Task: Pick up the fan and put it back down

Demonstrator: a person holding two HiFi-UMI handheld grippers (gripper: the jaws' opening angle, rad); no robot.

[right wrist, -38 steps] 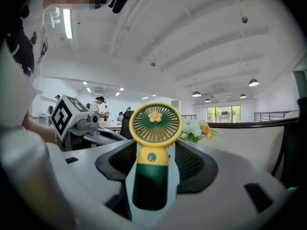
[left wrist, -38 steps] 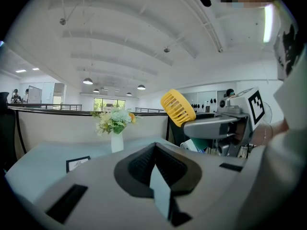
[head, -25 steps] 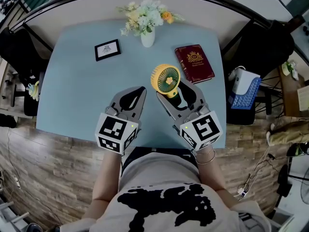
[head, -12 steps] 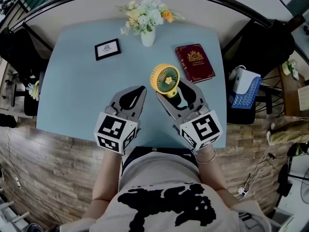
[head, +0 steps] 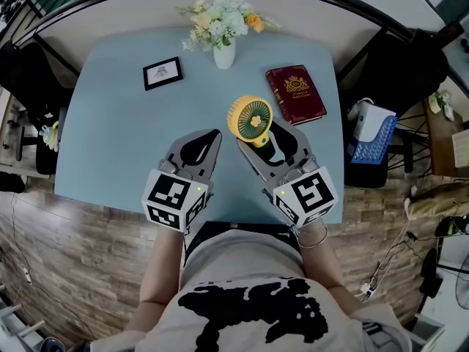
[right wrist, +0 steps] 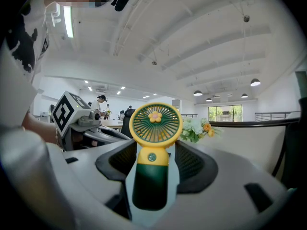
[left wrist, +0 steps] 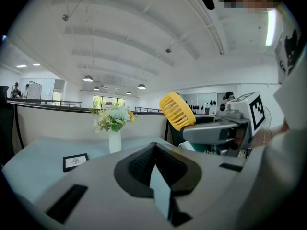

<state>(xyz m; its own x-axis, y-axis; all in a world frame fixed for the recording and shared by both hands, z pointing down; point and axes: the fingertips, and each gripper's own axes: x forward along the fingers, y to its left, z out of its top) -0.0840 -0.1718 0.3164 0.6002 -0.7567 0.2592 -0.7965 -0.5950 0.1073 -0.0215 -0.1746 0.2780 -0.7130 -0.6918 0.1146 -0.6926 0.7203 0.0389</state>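
Half done, by look of it: right gripper (head: 261, 138) pinching fan (head: 251, 119) by green handle, fan upright, seemingly clear of bench (head: 117, 138) (underside not visible). Left gripper (head: 214, 135) pressed together, empty, just beside. Set-down remains.

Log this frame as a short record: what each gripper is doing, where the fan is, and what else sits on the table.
left gripper: jaws together, nothing between them, beside the right one
right gripper: jaws closed on the fan's green handle
fan: yellow head sticking out past the jaws, held over the near half of the table
table: light blue
other items: vase of flowers at the far edge, framed card to its left, red book to its right
task stage: fan in grip, not yet set down
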